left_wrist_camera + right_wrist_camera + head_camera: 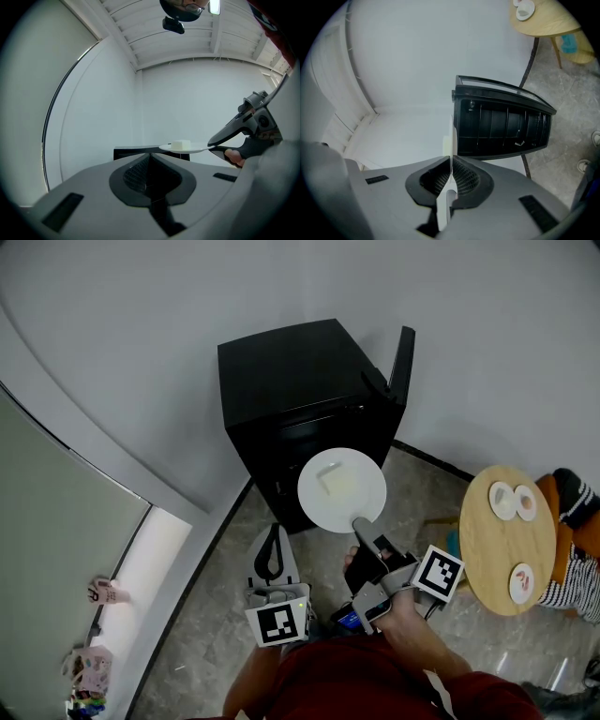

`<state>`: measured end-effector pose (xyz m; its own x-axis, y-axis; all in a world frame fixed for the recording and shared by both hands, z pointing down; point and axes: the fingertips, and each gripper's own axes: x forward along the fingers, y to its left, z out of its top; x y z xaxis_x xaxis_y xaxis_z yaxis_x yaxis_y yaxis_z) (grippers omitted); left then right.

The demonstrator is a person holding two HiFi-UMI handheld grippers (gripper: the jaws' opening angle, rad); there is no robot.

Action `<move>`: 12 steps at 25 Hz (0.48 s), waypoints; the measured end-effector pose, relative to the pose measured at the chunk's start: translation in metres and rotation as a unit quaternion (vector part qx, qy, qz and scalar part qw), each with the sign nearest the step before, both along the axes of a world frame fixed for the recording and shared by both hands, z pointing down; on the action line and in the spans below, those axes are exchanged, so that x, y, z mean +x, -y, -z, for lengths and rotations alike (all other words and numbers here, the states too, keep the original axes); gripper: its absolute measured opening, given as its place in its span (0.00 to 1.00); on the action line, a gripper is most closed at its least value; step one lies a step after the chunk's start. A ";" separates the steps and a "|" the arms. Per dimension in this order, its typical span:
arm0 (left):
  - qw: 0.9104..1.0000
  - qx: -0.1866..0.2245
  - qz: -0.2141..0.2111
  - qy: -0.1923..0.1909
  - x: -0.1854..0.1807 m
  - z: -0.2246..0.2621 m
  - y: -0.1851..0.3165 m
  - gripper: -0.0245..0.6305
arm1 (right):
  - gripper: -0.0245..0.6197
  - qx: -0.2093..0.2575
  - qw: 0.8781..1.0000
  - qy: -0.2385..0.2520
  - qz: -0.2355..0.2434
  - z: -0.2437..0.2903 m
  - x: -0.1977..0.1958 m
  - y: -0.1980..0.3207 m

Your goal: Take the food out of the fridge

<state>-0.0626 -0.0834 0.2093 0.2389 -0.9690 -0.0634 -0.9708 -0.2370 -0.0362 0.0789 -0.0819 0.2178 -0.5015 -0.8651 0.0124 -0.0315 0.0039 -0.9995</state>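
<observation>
Head view, mini fridge (pixel 291 371): black, standing against the white wall, with its door (pixel 403 362) swung open on the right.
Head view, white plate (pixel 367 502): held level in front of the fridge's open front, outside the fridge.
Head view, food block (pixel 336 482): pale and square, lying near the plate's middle, clear of the rim.
Head view, right gripper (pixel 357 523): its jaws are pinched on the plate's near rim.
Head view, left gripper (pixel 273 532): low on the left, apart from the plate, carrying nothing.
Head view, round wooden table (pixel 483 549): to the right of the fridge, with two saucers (pixel 503 501) at its far edge and one at its near edge.
Head view, person (pixel 572 568): a striped sleeve shows beyond the table's right edge.
Left gripper view, left gripper (pixel 149 157): jaws closed together with nothing between them.
Left gripper view, white plate (pixel 197 149): seen edge-on and level, with the food block (pixel 180 145) on top. The right gripper (pixel 213 146) grips its right rim, and the mini fridge (pixel 126 152) stands behind.
Right gripper view, right gripper (pixel 451 161): both pads are clamped on the thin rim of the white plate (pixel 451 136).
Right gripper view, mini fridge (pixel 501 126): open, with dark shelves showing just beyond the plate.
Right gripper view, round wooden table (pixel 543 23): at the upper right corner.
</observation>
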 end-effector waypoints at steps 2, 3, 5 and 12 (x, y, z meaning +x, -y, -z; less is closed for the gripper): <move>1.000 -0.003 -0.003 0.012 0.001 -0.002 -0.001 0.06 | 0.09 -0.001 1.000 0.000 0.000 -0.001 0.001 -0.001; 1.000 -0.003 -0.003 0.012 0.001 -0.002 -0.001 0.06 | 0.09 -0.001 1.000 0.000 0.000 -0.001 0.001 -0.002; 1.000 -0.004 -0.004 0.011 0.002 -0.002 -0.002 0.06 | 0.09 -0.003 1.000 -0.001 0.000 -0.002 0.002 -0.004; 1.000 0.000 0.005 -0.021 0.004 0.003 -0.003 0.06 | 0.09 -0.012 1.000 0.000 -0.002 -0.008 0.004 -0.007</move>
